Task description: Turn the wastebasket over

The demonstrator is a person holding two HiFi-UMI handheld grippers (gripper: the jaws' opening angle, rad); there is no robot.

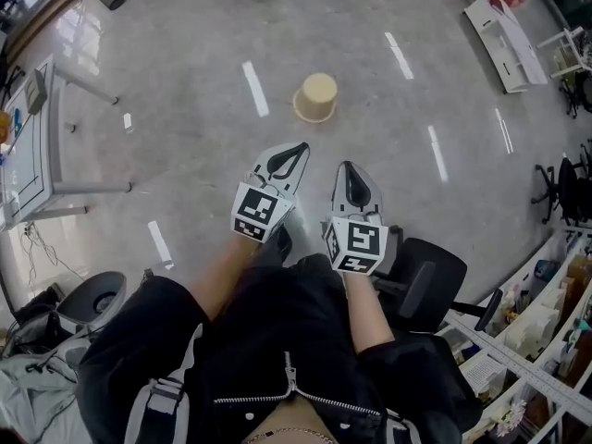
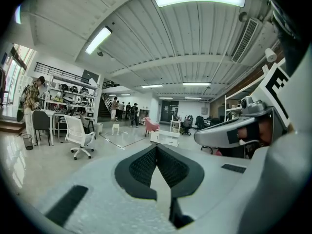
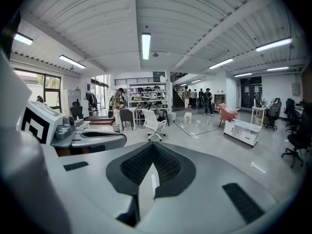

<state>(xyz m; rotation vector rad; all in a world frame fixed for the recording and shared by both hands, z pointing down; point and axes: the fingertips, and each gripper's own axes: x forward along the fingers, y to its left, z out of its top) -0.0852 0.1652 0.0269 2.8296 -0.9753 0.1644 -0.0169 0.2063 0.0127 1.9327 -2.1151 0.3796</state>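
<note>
A beige wastebasket (image 1: pixel 315 97) stands alone on the grey floor, ahead of me in the head view. Its narrower closed end faces up and its wider end rests on the floor. My left gripper (image 1: pixel 300 147) and right gripper (image 1: pixel 348 167) are held side by side in front of my body. Both point toward the basket and are well short of it. The left gripper's (image 2: pixel 156 148) dark pads meet with nothing between them, and the right gripper (image 3: pixel 152 148) is shut and empty too. Neither gripper view shows the basket; both look level across the room.
A white desk (image 1: pixel 37 146) stands at the left and a black office chair (image 1: pixel 430 280) just right of me. A white shelf unit (image 1: pixel 504 40) lies far right. Shelving (image 1: pixel 546 340) lines the lower right. A white swivel chair (image 3: pixel 153 123) and several people stand far off.
</note>
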